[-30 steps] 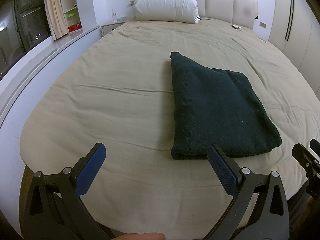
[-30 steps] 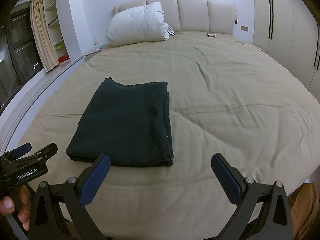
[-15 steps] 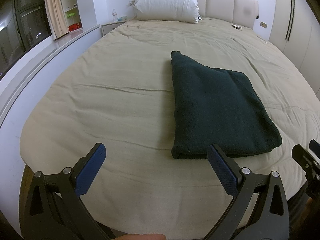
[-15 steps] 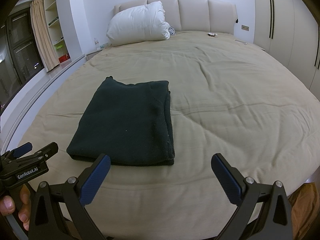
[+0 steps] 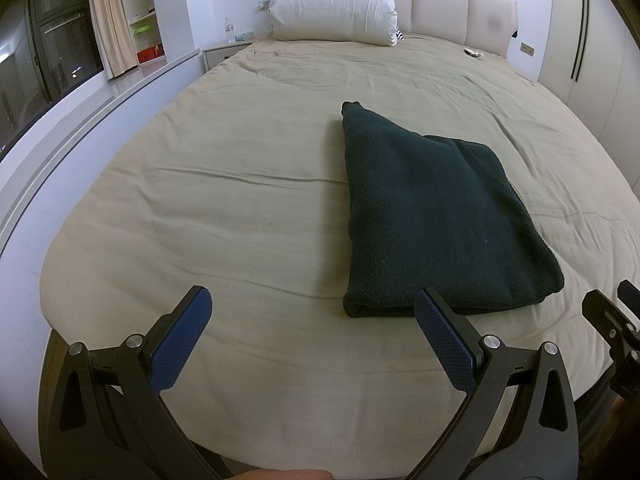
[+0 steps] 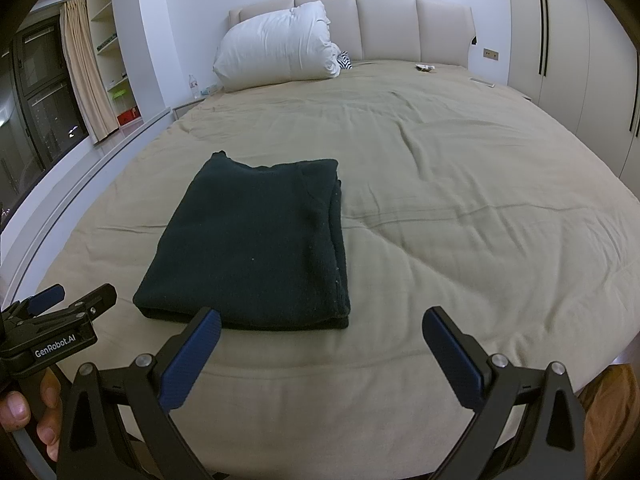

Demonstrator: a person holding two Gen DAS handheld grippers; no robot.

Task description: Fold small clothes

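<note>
A dark green knit garment [image 5: 436,216] [image 6: 260,240] lies folded into a flat rectangle on the beige bed [image 5: 240,184] [image 6: 460,208], near its foot. My left gripper [image 5: 316,332] hangs open over the foot of the bed, just short of the garment's near left corner, with nothing between its blue pads. My right gripper [image 6: 320,344] is open too, in front of the garment's near right corner, and holds nothing. The left gripper's side [image 6: 60,320] shows at the left of the right wrist view, held by a hand [image 6: 24,412].
A white pillow [image 5: 332,0] [image 6: 280,56] leans on the padded headboard [image 6: 412,28]. A nightstand with a bottle [image 5: 229,28] stands at the far left. A window ledge [image 5: 80,120] runs along the left side and wardrobe doors [image 6: 560,40] stand on the right.
Almost nothing has moved. Both grippers hold their places and stay open; the garment lies as before.
</note>
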